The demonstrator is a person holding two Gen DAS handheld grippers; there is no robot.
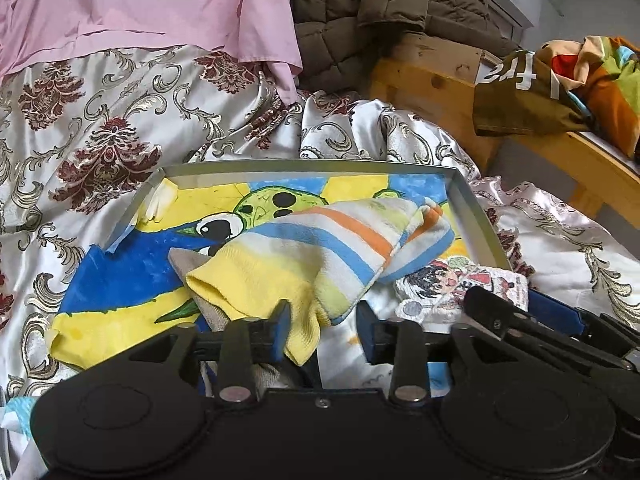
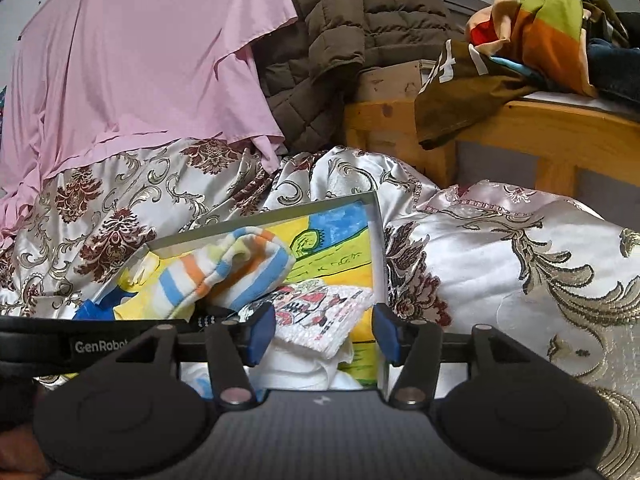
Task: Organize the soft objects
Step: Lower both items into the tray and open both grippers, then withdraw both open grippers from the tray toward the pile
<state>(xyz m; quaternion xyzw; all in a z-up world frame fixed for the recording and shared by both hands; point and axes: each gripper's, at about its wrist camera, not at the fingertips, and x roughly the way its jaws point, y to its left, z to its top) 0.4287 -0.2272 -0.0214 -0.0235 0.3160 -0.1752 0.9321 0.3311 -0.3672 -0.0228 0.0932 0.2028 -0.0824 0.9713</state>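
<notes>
A striped sock [image 1: 320, 248] with a yellow cuff lies in a shallow grey box [image 1: 480, 216] lined with a bright cartoon drawing, on the bed. A grey cloth [image 1: 188, 268] lies under its cuff. My left gripper [image 1: 324, 328] is open, and the cuff hangs between its blue pads. A white cartoon-print cloth [image 1: 460, 280] lies at the box's right. In the right wrist view my right gripper [image 2: 324, 336] is open around that cloth [image 2: 320, 312], beside the sock [image 2: 232, 272] in the box [image 2: 376, 248]. The right gripper's body [image 1: 560, 328] shows in the left wrist view.
A satin floral bedspread [image 1: 100, 128] covers the bed. A pink sheet [image 2: 140, 72] and a brown quilted jacket [image 2: 340, 40] hang behind. A wooden frame [image 2: 520, 136] at the right holds a pile of colourful clothes [image 2: 532, 28].
</notes>
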